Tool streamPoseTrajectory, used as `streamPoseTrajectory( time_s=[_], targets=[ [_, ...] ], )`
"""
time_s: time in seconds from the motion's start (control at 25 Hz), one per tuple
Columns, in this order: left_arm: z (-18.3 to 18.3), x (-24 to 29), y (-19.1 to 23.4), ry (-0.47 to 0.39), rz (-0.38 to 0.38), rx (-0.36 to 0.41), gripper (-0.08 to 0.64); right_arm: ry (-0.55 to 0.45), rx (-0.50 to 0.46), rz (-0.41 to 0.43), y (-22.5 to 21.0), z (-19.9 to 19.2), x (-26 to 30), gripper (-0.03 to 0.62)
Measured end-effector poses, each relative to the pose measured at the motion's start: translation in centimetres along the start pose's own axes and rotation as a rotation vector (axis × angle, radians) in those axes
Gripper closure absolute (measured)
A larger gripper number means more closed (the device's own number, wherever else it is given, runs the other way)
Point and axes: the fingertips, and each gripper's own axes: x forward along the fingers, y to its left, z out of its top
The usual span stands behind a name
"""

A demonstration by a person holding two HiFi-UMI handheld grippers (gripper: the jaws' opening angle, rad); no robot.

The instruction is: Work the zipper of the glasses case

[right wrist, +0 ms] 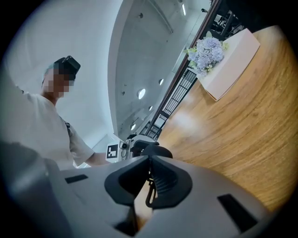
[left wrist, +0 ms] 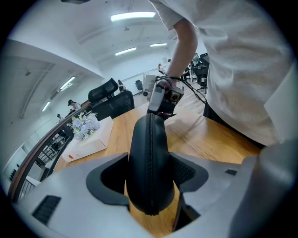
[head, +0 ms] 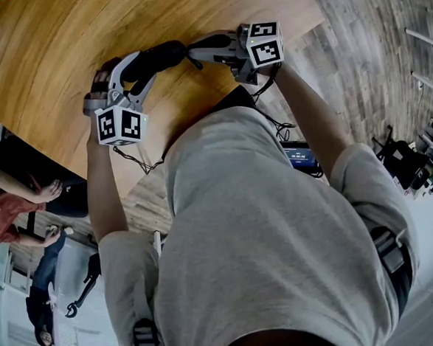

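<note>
My left gripper [head: 130, 72] is shut on a black glasses case [head: 158, 58], held above the round wooden table [head: 39, 63]. In the left gripper view the case [left wrist: 149, 158] stands wedged between both pads, its zipper line [left wrist: 150, 139] running up the middle. My right gripper [head: 193, 57] meets the case's far end. It is shut there on the small black zipper pull [right wrist: 149, 195], whose loop hangs between the closed pads. Beyond the jaws the case's end [right wrist: 156, 151] shows. The right gripper [left wrist: 160, 110] also shows at the case's tip in the left gripper view.
A white box with pale blue flowers [right wrist: 230, 60] sits far off on the table, also seen as the flower box [left wrist: 88, 137]. The table's edge [head: 139, 178] curves just in front of my body. Another person [head: 11, 198] sits at the lower left.
</note>
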Motion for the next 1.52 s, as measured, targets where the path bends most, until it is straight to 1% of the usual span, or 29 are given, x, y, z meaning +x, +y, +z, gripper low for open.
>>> streamPoseTrajectory(
  time_s=[0.08,0.16,0.28,0.48,0.6,0.68,0.76,0.88,1.0,1.08,1.12,1.24,1.36,1.44,1.52],
  targets=[
    [-0.2,0.5,-0.8,0.023,-0.024,0.004,0.275,0.003,-0.009,-0.022,-0.2,-0.1,-0.1,0.555],
    [-0.4,0.9,-1.4,0.044,-0.045,-0.001,0.276,0.027,-0.027,-0.047,-0.3,-0.4,0.0,0.561],
    [-0.5,1.3,-1.6,0.061,-0.041,-0.006,0.276,0.061,-0.046,-0.065,-0.5,-0.9,0.1,0.564],
    [-0.5,1.1,-1.0,0.032,-0.018,-0.015,0.276,0.097,-0.074,-0.086,-1.0,-1.9,-0.3,0.565],
    [-0.6,0.5,-0.3,0.018,-0.002,-0.022,0.276,0.085,-0.084,-0.106,-1.2,-1.9,-0.5,0.56],
    [-0.5,0.2,-0.1,0.014,0.004,-0.023,0.276,0.076,-0.065,-0.095,-1.0,-1.8,-0.6,0.54],
    [-0.5,0.2,-0.1,0.008,0.006,-0.022,0.276,0.072,-0.034,-0.069,-0.9,-1.9,-0.4,0.499],
    [-0.3,0.4,-0.1,-0.003,0.007,-0.023,0.276,0.068,-0.009,-0.047,-1.0,-1.8,0.1,0.492],
    [0.0,0.4,0.0,-0.004,0.01,-0.03,0.276,0.069,-0.021,-0.069,-1.4,-1.7,0.3,0.492],
    [0.2,0.3,-0.1,-0.001,0.007,-0.03,0.276,0.067,-0.047,-0.101,-1.5,-1.5,0.1,0.494],
    [0.3,0.4,-0.2,0.004,0.002,-0.025,0.276,0.066,-0.071,-0.125,-1.6,-1.3,-0.1,0.506],
    [0.2,0.6,-0.8,0.019,-0.014,-0.014,0.276,0.088,-0.186,-0.206,-1.8,-1.0,-0.1,0.517],
    [-0.2,0.8,-1.0,0.029,-0.016,-0.029,0.276,0.141,-0.274,-0.231,-1.9,-1.3,0.3,0.524],
    [-0.3,0.9,-1.0,0.034,-0.016,-0.033,0.276,0.162,-0.29,-0.235,-2.2,-1.4,0.4,0.533],
    [-0.4,1.1,-1.1,0.046,-0.02,-0.033,0.276,0.168,-0.277,-0.237,-2.5,-1.7,0.3,0.544]
  ],
)
